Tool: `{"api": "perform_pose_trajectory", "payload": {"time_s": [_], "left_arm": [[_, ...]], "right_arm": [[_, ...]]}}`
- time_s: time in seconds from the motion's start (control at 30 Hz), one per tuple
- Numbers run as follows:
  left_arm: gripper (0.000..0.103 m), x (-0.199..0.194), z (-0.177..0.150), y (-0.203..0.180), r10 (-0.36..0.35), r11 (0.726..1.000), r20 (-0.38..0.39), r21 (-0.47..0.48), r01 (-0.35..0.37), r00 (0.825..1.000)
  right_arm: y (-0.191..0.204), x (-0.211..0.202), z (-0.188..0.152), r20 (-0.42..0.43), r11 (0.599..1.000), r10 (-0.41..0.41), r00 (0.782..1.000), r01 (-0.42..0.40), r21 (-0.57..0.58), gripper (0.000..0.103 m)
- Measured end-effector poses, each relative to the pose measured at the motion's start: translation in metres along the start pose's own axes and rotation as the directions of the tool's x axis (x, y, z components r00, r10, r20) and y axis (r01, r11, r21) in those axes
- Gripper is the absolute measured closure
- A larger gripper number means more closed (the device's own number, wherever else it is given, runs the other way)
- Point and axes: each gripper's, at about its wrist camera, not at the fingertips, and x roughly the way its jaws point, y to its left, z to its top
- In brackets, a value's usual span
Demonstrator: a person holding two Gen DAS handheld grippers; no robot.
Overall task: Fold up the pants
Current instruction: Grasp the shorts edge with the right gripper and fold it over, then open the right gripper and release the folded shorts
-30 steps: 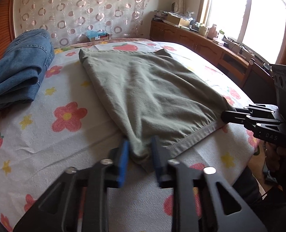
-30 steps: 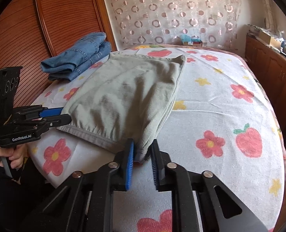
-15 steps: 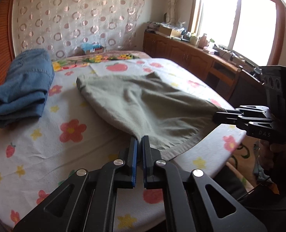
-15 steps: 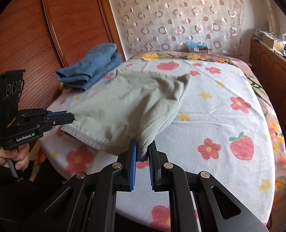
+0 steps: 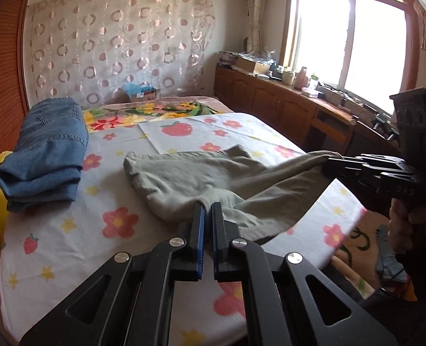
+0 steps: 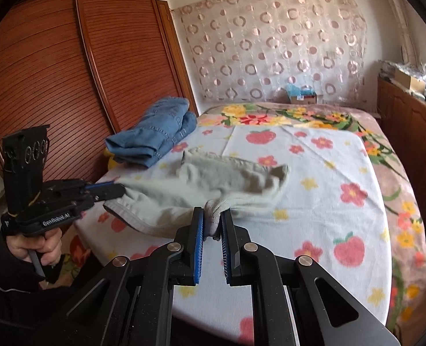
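The left gripper is clamped on one near corner of the grey pants, its blue pads nearly touching with cloth pinched between. The right gripper grips the other near corner, a thick fold bunched between its pads. The near edge of the pants hangs raised between the two; the far end lies on the flowered bed. Folded jeans sit apart by the wooden wardrobe

A bright window lights wooden cabinets; a circle-patterned curtain hangs beside slatted wooden doors.
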Motion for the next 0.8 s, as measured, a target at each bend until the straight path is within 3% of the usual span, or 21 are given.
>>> {"api": "perform_pose_trajectory", "payload": {"time_s": [0.33,0.8], "left_arm": [[0.097,0.048,0.038,0.034,0.045,0.998,-0.014,-0.042,-0.045,0.999],[0.097,0.087,0.046,0.053,0.069,0.993,-0.062,-0.096,-0.075,0.996]], "right_arm": [[-0.026,0.073,0.034,-0.023,0.998,-0.052,0.998,0.053,0.029,0.092],[-0.032,0.141,0.055,-0.106,0.992,-0.109,0.988,0.115,0.048,0.091]]}}
